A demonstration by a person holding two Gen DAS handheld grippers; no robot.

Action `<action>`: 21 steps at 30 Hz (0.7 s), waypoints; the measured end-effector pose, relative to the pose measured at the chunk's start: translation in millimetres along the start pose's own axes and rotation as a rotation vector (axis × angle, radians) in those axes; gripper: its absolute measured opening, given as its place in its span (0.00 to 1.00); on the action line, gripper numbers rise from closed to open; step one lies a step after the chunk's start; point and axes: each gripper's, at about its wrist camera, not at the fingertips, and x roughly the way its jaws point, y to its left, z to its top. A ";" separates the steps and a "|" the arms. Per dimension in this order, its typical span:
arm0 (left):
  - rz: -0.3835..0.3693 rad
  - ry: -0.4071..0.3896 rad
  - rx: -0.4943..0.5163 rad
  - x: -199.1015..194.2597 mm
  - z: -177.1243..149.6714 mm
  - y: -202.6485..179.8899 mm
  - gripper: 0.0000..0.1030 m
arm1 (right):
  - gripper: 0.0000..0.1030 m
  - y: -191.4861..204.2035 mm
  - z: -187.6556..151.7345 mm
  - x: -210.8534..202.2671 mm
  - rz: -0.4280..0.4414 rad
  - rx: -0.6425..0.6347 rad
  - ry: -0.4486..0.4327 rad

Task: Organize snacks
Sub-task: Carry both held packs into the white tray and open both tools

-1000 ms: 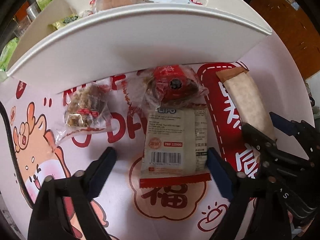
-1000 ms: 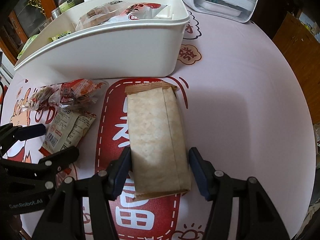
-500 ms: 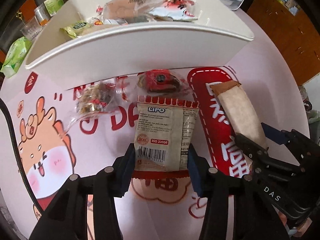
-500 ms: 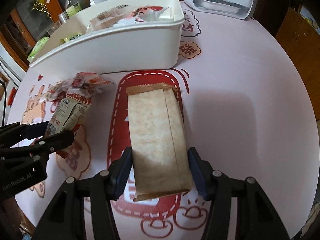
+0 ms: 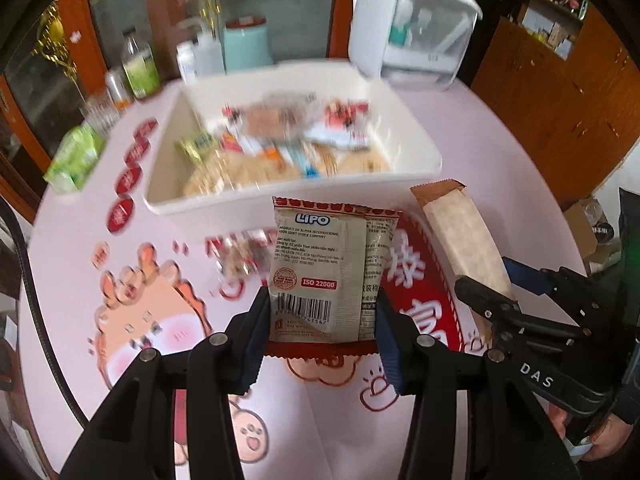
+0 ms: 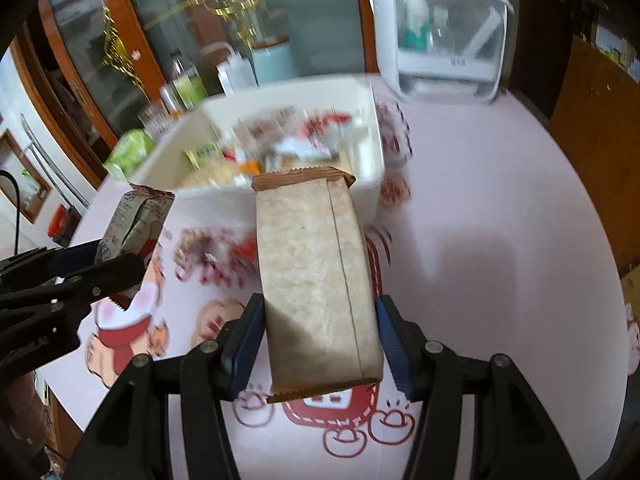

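Observation:
My left gripper [image 5: 320, 328] is shut on a beige Lipo snack packet [image 5: 326, 268] with a red edge and holds it in the air in front of the white bin [image 5: 424, 148]. My right gripper [image 6: 320, 332] is shut on a long tan paper packet [image 6: 316, 280], also lifted, pointing at the bin [image 6: 374, 152]. The bin holds several snack packs. The Lipo packet also shows in the right wrist view [image 6: 134, 224], and the tan packet in the left wrist view [image 5: 464, 236]. Clear-wrapped snacks [image 6: 212, 256] lie on the pink cartoon tablecloth [image 6: 500, 208] below.
A white plastic appliance box [image 5: 416, 28] stands behind the bin. Bottles, a teal canister [image 5: 248, 46] and a green packet [image 5: 76, 156] sit at the table's far left. A wooden cabinet is on the right.
Both grippers have lifted their packets off the table and tilted up, so the inside of the bin and the room behind show. The left gripper closed on the Lipo packet one second ago.

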 end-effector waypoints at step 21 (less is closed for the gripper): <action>0.215 -0.307 0.033 -71.9 124.1 42.1 0.46 | 0.55 37.5 138.4 -37.0 -0.085 -0.032 -0.295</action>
